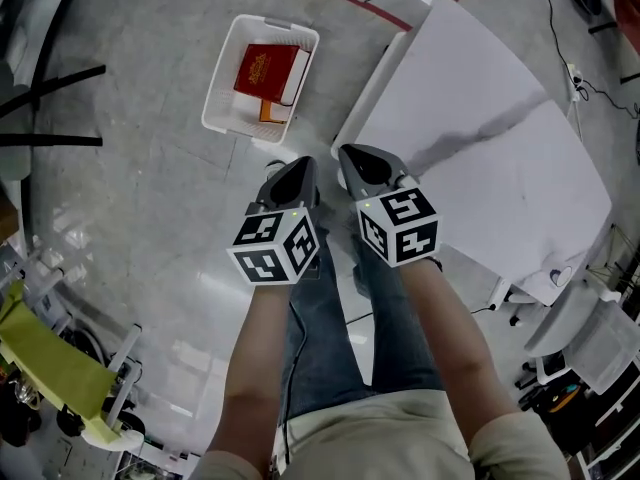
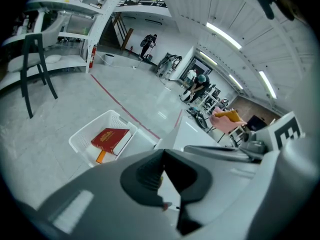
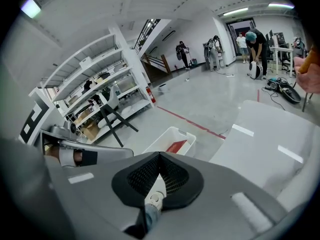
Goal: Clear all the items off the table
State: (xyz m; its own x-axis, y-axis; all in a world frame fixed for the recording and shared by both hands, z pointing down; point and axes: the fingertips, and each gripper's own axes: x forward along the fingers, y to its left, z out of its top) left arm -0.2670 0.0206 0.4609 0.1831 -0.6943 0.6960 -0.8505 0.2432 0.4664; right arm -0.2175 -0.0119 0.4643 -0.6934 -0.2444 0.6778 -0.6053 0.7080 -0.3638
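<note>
Looking down from the head view, I find the white worktop bare across all of its surface that I can see, with only a grey shadow streak over it, so I judge the clearing to be done or very nearly so. What came off it appears to lie in the white basket, which stands on the floor just beside the worktop's near corner: a red book lies flat inside, on top of an orange item that I cannot identify because only its edge shows. I see nothing else loose on the floor near the basket, and nothing left to pick up, though the far end of the worktop runs toward the frame edge and I cannot vouch for every bit of it. My left gripper has its jaws pressed together with nothing between them; its own view shows the dark pads meeting tip to tip. My right gripper is the same, pads closed on each other and empty. Both hang side by side over the floor, at the near corner of the worktop, touching nothing.
</note>
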